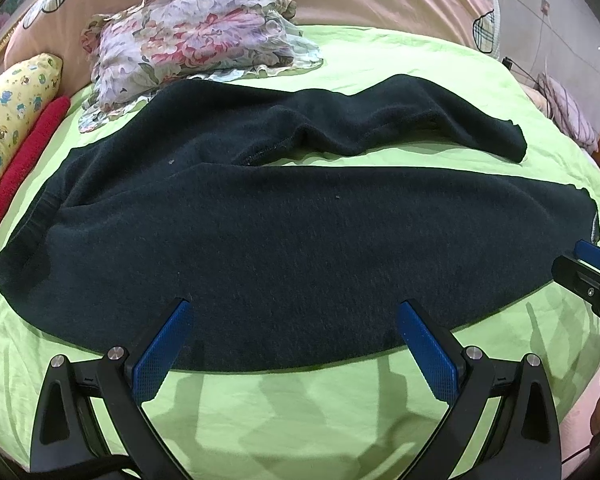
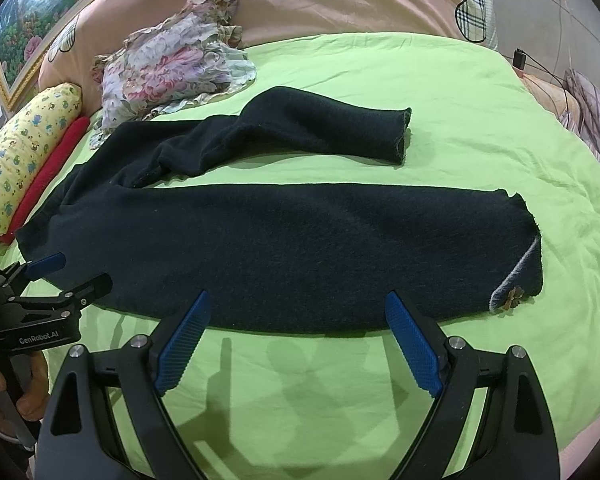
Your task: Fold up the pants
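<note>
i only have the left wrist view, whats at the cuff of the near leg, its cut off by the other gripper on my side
Observer: In the right wrist view the near leg of the pants ends in a grey strip along the cuff, with a small brownish flower-shaped decoration on it.
Operator: is the right gripper on the fabric yet
Observer: No. The right gripper is open, and its fingers reach only to the near edge of the leg, with nothing between them.
Operator: and how does mine look from over there
Observer: The left gripper is open too, at the waist end of the pants, holding nothing.
</note>
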Tool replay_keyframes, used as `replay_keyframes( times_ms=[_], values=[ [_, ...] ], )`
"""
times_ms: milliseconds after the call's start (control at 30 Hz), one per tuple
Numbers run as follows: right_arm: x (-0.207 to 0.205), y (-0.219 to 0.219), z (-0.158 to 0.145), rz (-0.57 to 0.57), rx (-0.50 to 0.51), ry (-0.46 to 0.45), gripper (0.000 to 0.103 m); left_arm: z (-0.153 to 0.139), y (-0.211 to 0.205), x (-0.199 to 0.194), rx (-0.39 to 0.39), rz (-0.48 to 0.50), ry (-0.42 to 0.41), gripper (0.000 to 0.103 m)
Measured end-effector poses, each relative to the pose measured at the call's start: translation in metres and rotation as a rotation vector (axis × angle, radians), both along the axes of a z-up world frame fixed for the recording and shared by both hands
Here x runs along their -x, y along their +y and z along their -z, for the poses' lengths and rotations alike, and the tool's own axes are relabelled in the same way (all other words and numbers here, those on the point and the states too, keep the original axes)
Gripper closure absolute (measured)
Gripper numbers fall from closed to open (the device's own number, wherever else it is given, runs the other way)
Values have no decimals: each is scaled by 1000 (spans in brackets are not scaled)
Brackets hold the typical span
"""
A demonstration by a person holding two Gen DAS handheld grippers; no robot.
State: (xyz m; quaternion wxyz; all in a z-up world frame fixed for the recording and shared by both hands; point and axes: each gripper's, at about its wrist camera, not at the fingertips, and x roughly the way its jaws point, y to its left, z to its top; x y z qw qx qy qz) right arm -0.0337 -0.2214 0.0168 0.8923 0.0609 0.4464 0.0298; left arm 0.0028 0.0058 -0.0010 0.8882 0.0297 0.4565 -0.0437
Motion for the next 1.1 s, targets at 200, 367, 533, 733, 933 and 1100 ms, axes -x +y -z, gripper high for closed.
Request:
replay_keyframes(
  times_ms=[200,367,533,733,933,1100],
  values=[
    [-5,-5,-3,-1,-38,2,14,-6,-1,-7,-15,47,-7,1],
    [-21,-20,-10,1,-74,15,14,-18,-2,-25,-35,93,-36,1],
    [-46,-40,-21,14,-86,8,14,-32,-3,-52,-73,127,-48,1],
    [-96,-73,-26,23,-161,23,14,-41,-14,-103,-48,280,-17,1],
    [-149,-103,-23,41,-193,65,14,-45,-41,-173,-104,419,5,1],
    [-184,-122,-13,30,-226,115,20,-34,-55,-244,-54,490,80,1]
  ],
)
